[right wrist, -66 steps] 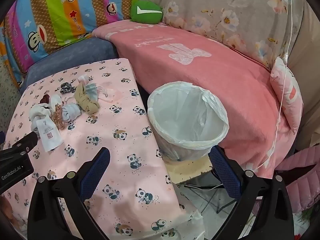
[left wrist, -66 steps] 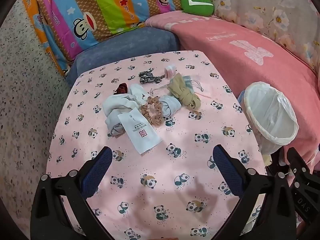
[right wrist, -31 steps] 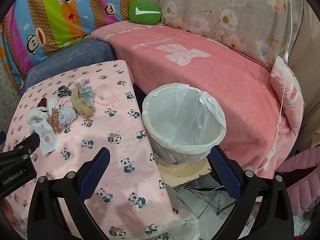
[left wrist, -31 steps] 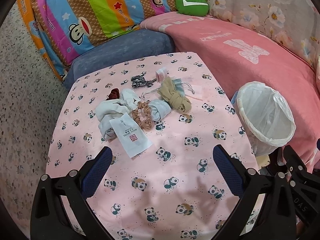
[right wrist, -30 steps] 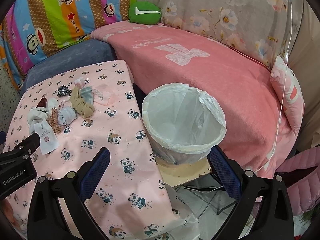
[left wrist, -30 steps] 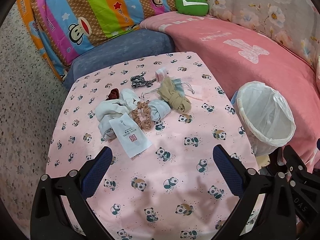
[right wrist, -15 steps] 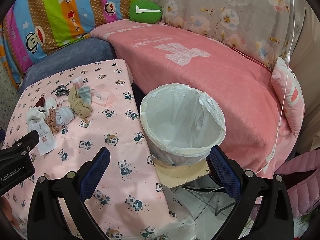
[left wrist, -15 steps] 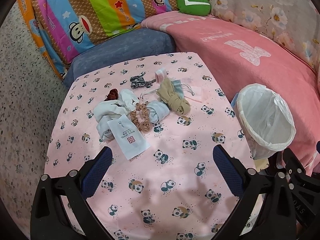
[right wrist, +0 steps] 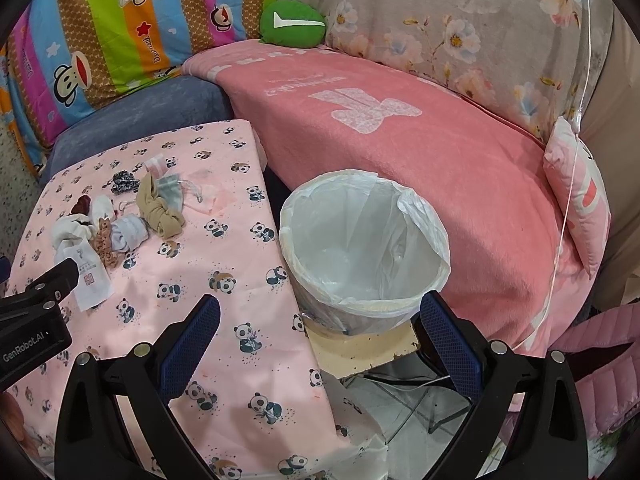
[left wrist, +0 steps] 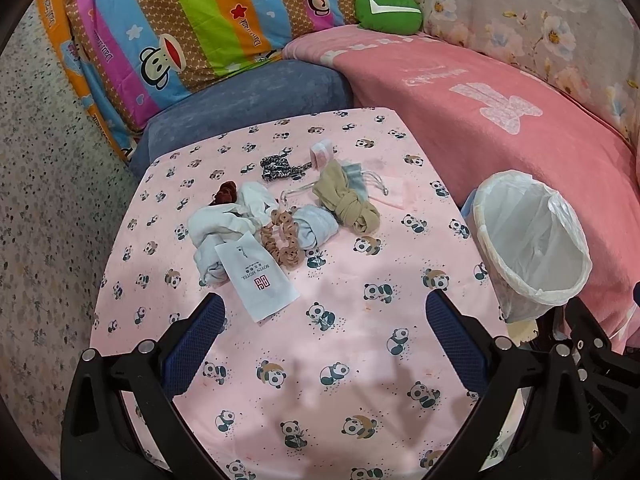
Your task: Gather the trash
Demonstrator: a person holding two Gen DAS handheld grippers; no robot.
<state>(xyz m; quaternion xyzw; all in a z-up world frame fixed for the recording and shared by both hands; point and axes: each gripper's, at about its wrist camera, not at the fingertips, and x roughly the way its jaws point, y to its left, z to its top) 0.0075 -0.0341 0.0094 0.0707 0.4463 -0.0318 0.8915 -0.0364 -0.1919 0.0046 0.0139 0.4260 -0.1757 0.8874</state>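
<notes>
- Left gripper [left wrist: 324, 320] hovers over the panda cloth [left wrist: 340, 360], jaws spread wide, nothing held.
- Right gripper [right wrist: 320, 320] gapes too, empty.
- White packet [left wrist: 260, 280] lies left of the lined bin [left wrist: 532, 240], touching the scrunchie [left wrist: 284, 236].

The desk [left wrist: 328, 360] wears a pink cloth printed with pandas. At 12 o'clock behind it sits a blue-grey cushion [left wrist: 248, 100], and past that a striped monkey-print cover [left wrist: 180, 20] in orange, blue, pink and green. From 1 to 3 o'clock runs a sofa under a pink blanket [right wrist: 400, 128], its back draped in a grey floral cloth [right wrist: 460, 20]. A green pillow [right wrist: 292, 24] lies at the corner where they meet. A small pink pillow [right wrist: 580, 200] leans at 3 o'clock. At 9 o'clock the floor [left wrist: 40, 200] is speckled terrazzo; at 5 o'clock pale tiles [right wrist: 400, 412] show. The light is soft and even.
</notes>
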